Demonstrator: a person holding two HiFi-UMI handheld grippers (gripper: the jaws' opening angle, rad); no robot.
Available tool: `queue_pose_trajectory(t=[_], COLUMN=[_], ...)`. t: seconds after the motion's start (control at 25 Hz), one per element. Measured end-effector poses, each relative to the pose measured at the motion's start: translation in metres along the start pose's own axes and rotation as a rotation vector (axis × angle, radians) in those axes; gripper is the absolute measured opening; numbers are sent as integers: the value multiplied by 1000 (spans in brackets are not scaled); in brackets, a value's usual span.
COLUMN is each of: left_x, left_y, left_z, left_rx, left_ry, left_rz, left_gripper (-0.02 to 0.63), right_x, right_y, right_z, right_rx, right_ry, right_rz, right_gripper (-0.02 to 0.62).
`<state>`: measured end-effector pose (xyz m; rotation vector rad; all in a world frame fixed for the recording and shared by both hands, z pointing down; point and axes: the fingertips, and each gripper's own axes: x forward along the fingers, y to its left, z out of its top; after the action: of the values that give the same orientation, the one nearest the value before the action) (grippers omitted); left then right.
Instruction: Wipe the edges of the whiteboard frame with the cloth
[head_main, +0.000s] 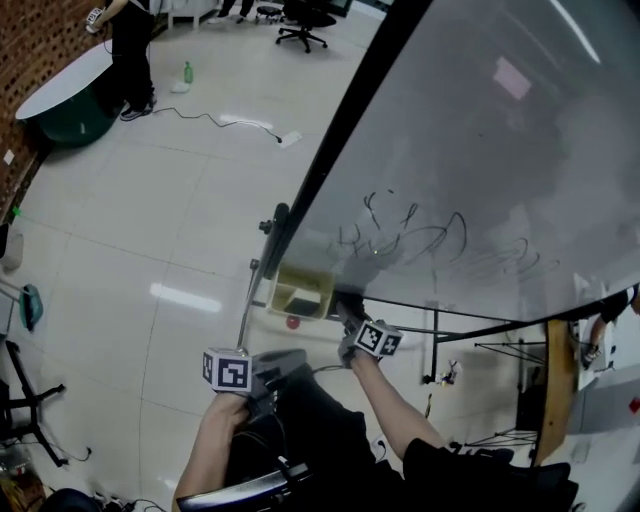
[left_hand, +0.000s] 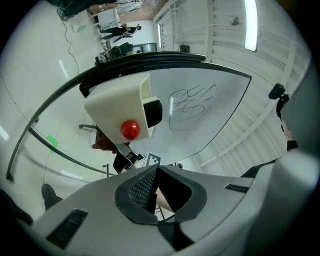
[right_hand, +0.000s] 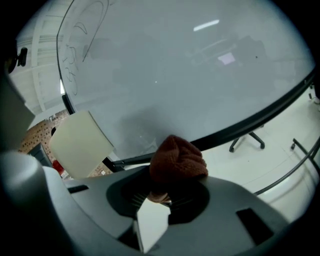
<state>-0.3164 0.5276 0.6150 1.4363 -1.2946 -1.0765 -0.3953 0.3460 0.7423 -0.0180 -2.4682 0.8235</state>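
White tiled floor fills the left of the head view, with a brick wall along the far left edge. Whiteboard takes up the right side; dark scribbles sit low on its surface. Black whiteboard frame runs down the left edge and along the bottom. Cream box hangs at the lower left corner of the frame, with a red ball on its face and a dark block inside it. Right gripper: jaws clamped on a bunched brown cloth, which stands up out of them. Cloth sits at the bottom frame edge just right of the cream box; actual contact with the frame cannot be confirmed, and the cloth is hidden behind the gripper in the head view. Left gripper: jaws together at the tips, nothing between them, held nearer and to the left of the box, apart from the board. Far side: round white-topped table, a person in dark clothes beside it, green bottle on the floor, a cable to a power strip, black office chair.
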Motion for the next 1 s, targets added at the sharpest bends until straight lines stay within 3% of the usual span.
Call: queue_pose_trajectory(t=[0.24,0.44,0.72,1.0], left_x=[-6,-15,-21,-22], left_y=[7,22,43,40], left_z=[2,24,38,49], left_rx=[-46,-38,-2,-15], left_ry=[25,41,135,260], left_rz=[-3,57,122,83], left_gripper=[-3,-3,-3,-3], right_x=[8,14,15,18], right_y=[15,27,27,39], right_z=[-5,-11,-13,-17], right_rx=[24,20,23,103], right_ry=[-24,-55,-125,-179], right_rz=[3,42,96,92], right_gripper=[96,96,95,95])
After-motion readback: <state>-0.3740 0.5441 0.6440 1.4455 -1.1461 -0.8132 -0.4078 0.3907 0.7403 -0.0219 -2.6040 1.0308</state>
